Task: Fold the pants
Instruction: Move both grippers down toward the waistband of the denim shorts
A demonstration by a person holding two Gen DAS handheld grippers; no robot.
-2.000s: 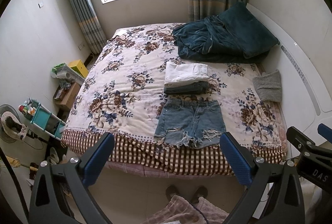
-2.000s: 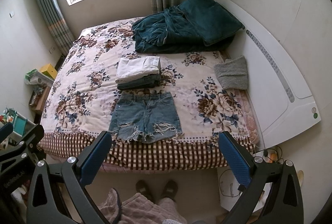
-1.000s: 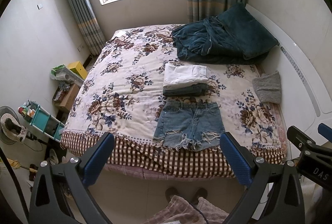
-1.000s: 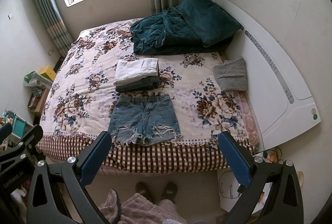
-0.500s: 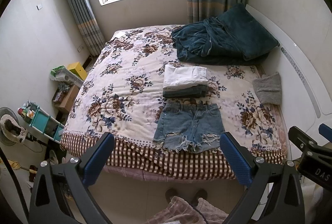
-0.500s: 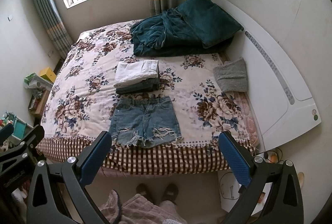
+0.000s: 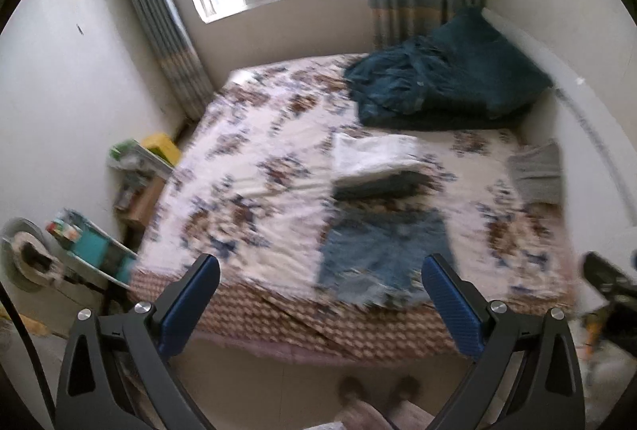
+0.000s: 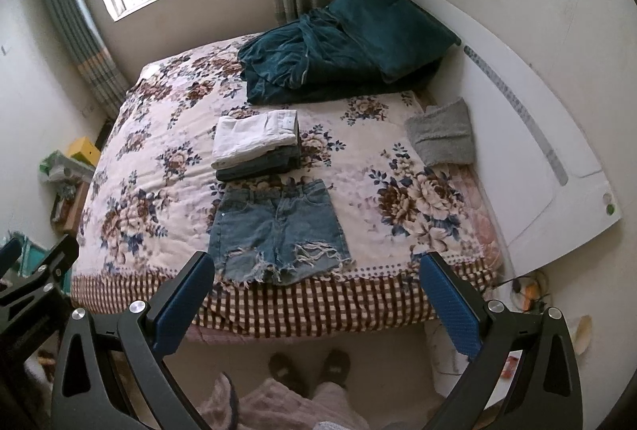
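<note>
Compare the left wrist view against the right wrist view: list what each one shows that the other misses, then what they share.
Only the left wrist view, which is motion-blurred, shows the fan by the left wall. Only the right wrist view shows the whole white headboard down to its green button, and the frayed hems of the denim shorts sharply. Both show the shorts lying flat and unfolded near the bed's foot edge, the folded stack behind them, the teal blanket, the grey cloth, and each view's own gripper open and empty: left gripper, right gripper.
</note>
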